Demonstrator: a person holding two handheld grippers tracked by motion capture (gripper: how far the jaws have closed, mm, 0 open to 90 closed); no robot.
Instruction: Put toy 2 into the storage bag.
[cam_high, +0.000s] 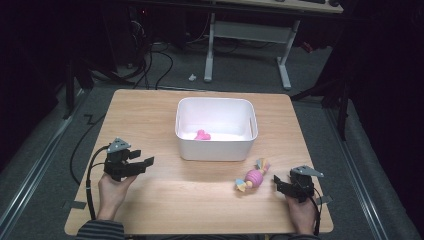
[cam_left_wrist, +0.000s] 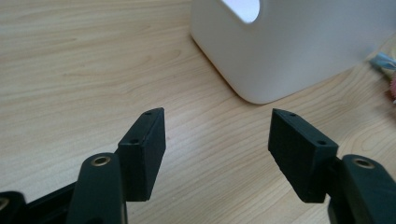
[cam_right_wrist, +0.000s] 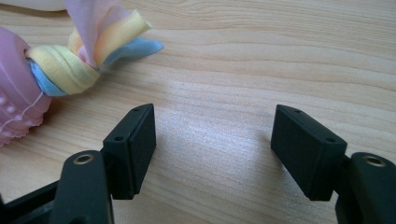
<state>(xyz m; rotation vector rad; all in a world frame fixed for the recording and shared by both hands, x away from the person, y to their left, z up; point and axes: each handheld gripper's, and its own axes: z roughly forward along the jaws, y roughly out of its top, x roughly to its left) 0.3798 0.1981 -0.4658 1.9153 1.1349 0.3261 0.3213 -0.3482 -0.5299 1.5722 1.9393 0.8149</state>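
Observation:
A white bin (cam_high: 216, 142) stands in the middle of the wooden table, with a small pink toy (cam_high: 202, 135) lying inside it. A pink ball toy with yellow, blue and pink cloth tails (cam_high: 254, 177) lies on the table in front of the bin's right corner. My left gripper (cam_high: 144, 160) is held low at the left, open, nothing between its jaws; it faces the bin's near corner (cam_left_wrist: 280, 56). My right gripper (cam_high: 276, 183) rests at the right front, open and empty, just right of the ball toy (cam_right_wrist: 56, 70).
The wooden table (cam_high: 150, 115) has bare surface to the left of the bin and along the front between both hands. Beyond the far edge are a grey floor, cables and a desk's white legs (cam_high: 210, 50).

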